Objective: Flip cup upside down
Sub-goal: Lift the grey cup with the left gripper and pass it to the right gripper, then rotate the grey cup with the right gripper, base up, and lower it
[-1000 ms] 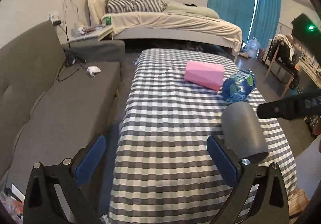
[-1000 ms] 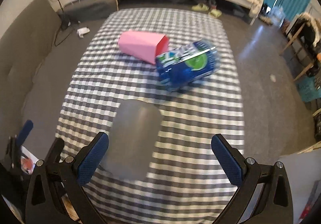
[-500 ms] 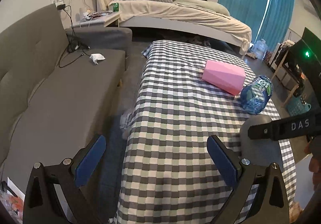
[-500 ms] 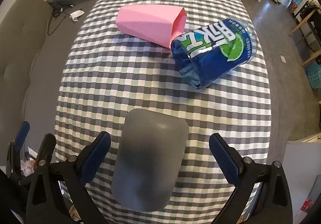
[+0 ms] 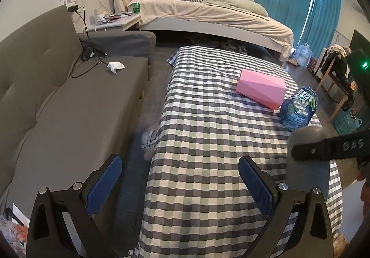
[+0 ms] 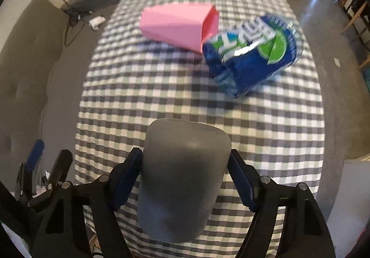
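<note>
The right tongs point(image 6: 185, 177) have their blue pads pressed against both sides of the matte grey, round-ended plastic cup point(image 6: 182, 177), which lies on the near part of the counter covered in a grey-and-white checked cloth point(image 6: 161, 96). The cup's closed, domed end points away from the camera; its mouth is hidden, so which way it opens can only be inferred. The left tongs point(image 5: 180, 184) hang open and empty over the counter's near left edge, gripping nothing.

The step in hand appears to be securing the cup before turning it. To do it well, the pads should sit squarely across the cup's widest part, since the smooth tapered wall will likely slip toward the narrower end under a light squeeze. The cup should be lifted clear of the cloth before the wrist rolls, so the rim does not drag and bunch the fabric. The pink faceted cup point(image 6: 178, 24) and the blue labelled plastic bottle point(image 6: 252, 56), both lying farther back, are well apart from the grip, so the turn has room. The cup should land mouth-down and flat before the pads let go.
</note>
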`<state>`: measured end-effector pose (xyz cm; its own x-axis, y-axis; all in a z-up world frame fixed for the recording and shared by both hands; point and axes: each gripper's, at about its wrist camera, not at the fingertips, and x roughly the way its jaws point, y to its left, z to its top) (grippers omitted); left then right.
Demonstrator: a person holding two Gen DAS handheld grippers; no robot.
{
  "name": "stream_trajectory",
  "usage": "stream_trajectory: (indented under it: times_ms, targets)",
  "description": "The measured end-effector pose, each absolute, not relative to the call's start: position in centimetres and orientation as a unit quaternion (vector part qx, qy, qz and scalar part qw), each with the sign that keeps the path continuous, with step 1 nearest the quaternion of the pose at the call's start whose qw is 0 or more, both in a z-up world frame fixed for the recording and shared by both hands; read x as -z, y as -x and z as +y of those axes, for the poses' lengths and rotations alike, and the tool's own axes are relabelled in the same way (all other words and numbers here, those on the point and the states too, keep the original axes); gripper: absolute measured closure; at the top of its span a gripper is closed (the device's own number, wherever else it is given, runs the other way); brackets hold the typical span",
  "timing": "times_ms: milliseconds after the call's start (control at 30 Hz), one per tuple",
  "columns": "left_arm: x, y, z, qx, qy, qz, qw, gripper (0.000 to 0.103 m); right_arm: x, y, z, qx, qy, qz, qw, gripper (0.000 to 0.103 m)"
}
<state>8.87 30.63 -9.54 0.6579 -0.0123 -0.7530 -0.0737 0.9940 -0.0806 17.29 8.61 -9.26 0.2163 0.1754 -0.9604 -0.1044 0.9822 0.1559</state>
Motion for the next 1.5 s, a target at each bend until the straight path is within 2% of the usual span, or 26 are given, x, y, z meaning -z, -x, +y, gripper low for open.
stream_trajectory:
  times_ms: [200, 367, 1100, 1133, 1200, 1233, 1500]
  targets:
    - [9.1, -8.2, 29.8, -0.020, 0.045, 0.410, 0.911, 0.000, 6.2, -15.6, 8.9, -0.093, 0.024, 0.533, 0.841, 0.030]
    - [8.9, -7.3, 29.4, -0.026, 0.038, 0.410, 0.911, 0.000, 6.5, -13.9, 10.0, -0.095, 0.090, 0.470, 0.873, 0.030]
    - [9.6, -6.5, 28.9, -0.033, 0.031, 0.419, 0.907, 0.000, 8.0, -13.5, 10.7, -0.119, 0.098, 0.451, 0.879, 0.030]
    - [9.7, -6.5, 29.0, -0.036, 0.030, 0.419, 0.907, 0.000, 7.9, -13.5, 10.7, -0.117, 0.093, 0.451, 0.880, 0.028]
    - [9.9, -6.6, 29.3, -0.039, 0.029, 0.417, 0.908, 0.000, 7.5, -12.9, 10.6, -0.110, 0.088, 0.436, 0.889, 0.016]
    - [9.9, -6.6, 29.3, -0.039, 0.029, 0.416, 0.908, 0.000, 7.3, -12.5, 10.6, -0.109, 0.087, 0.425, 0.894, 0.014]
    - [11.1, -6.9, 29.6, -0.032, 0.037, 0.426, 0.903, 0.000, 8.0, -11.9, 10.1, -0.104, 0.078, 0.418, 0.899, 0.014]
